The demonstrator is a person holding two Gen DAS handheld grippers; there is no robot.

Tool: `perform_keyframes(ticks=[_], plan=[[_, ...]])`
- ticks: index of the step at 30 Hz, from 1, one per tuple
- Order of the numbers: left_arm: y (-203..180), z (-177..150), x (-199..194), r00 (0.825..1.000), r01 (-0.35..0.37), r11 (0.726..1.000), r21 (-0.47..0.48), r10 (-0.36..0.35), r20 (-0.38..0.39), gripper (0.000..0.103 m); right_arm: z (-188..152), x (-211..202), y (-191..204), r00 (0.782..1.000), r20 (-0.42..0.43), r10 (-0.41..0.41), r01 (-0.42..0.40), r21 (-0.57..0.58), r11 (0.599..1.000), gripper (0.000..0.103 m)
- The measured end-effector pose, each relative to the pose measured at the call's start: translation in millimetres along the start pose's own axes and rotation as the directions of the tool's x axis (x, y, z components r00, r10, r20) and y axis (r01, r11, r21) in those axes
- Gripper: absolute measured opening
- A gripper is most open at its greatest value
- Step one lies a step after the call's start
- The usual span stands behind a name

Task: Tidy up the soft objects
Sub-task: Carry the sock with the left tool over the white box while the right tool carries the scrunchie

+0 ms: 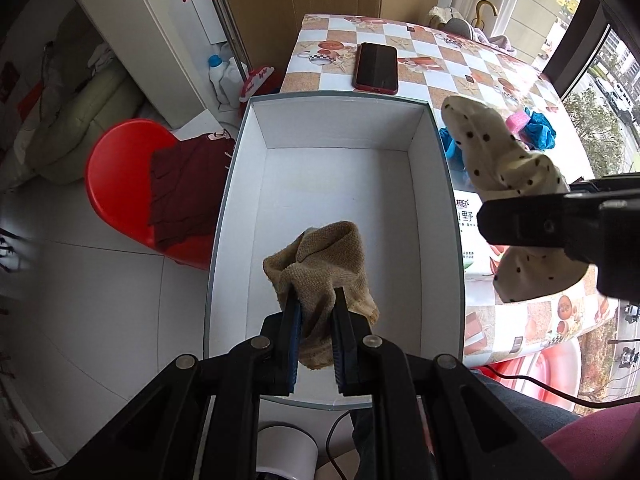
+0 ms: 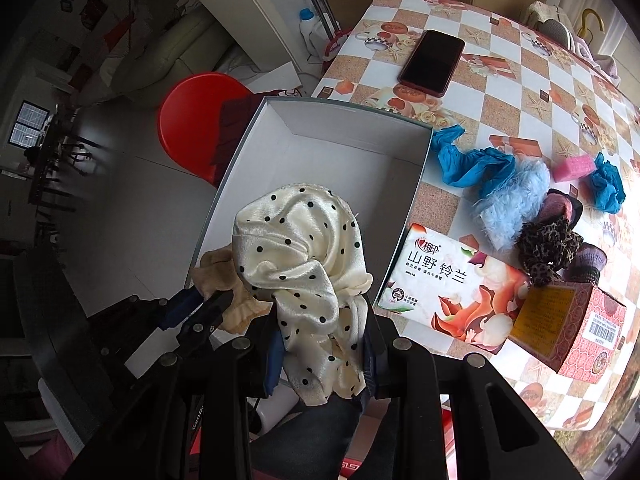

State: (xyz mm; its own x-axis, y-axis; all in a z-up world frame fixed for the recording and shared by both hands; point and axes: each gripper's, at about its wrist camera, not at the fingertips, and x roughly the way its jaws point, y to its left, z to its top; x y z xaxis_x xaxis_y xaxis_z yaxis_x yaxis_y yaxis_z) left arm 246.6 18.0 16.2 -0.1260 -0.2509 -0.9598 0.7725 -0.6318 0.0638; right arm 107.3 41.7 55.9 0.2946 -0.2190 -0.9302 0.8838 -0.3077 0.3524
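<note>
Left gripper (image 1: 316,304): we find it clamped on the tan cloth (image 1: 324,256), above the white box (image 1: 340,148).
Right gripper (image 2: 320,344): clamped on the polka-dot scarf (image 2: 304,248), at 3 o'clock of the box.

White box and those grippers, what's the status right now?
Left gripper shut on tan knitted cloth, over open white cardboard box. Right gripper shut on cream polka-dot satin cloth. Box interior unobstructed.

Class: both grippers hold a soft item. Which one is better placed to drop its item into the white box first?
Left. The left gripper holds the tan cloth already over the white box; the right gripper with the polka-dot scrunchie is beside it.
</note>
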Motion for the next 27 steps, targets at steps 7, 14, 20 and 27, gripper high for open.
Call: perform_keyframes(ticks=[7, 14, 20, 27], plan=[[3.4, 0.5, 4.8, 1.000, 0.002, 1.000, -0.012, -0.002, -0.017, 0.015, -3.2, 7.4, 0.1, 1.000, -0.027, 0.001, -0.001, 0.005, 1.000, 0.033], [3.3, 1.1, 6.7, 1.000, 0.005, 1.000, -0.011, -0.005, -0.020, 0.015, -3.0, 12.9, -3.1, 0.999, -0.045, 0.003, -0.002, 0.020, 1.000, 0.033], [4.5, 1.1, 8.9, 1.000, 0.005, 1.000, -0.018, -0.005, -0.025, 0.015, -1.8, 14.8, -3.2, 0.999, -0.048, 0.002, -0.001, 0.021, 1.000, 0.033], [7.3, 2.0, 11.7, 0.999, 0.002, 1.000, -0.031, -0.003, -0.032, 0.015, -0.8, 17.7, -3.5, 0.998, -0.056, 0.004, -0.003, 0.023, 1.000, 0.033]])
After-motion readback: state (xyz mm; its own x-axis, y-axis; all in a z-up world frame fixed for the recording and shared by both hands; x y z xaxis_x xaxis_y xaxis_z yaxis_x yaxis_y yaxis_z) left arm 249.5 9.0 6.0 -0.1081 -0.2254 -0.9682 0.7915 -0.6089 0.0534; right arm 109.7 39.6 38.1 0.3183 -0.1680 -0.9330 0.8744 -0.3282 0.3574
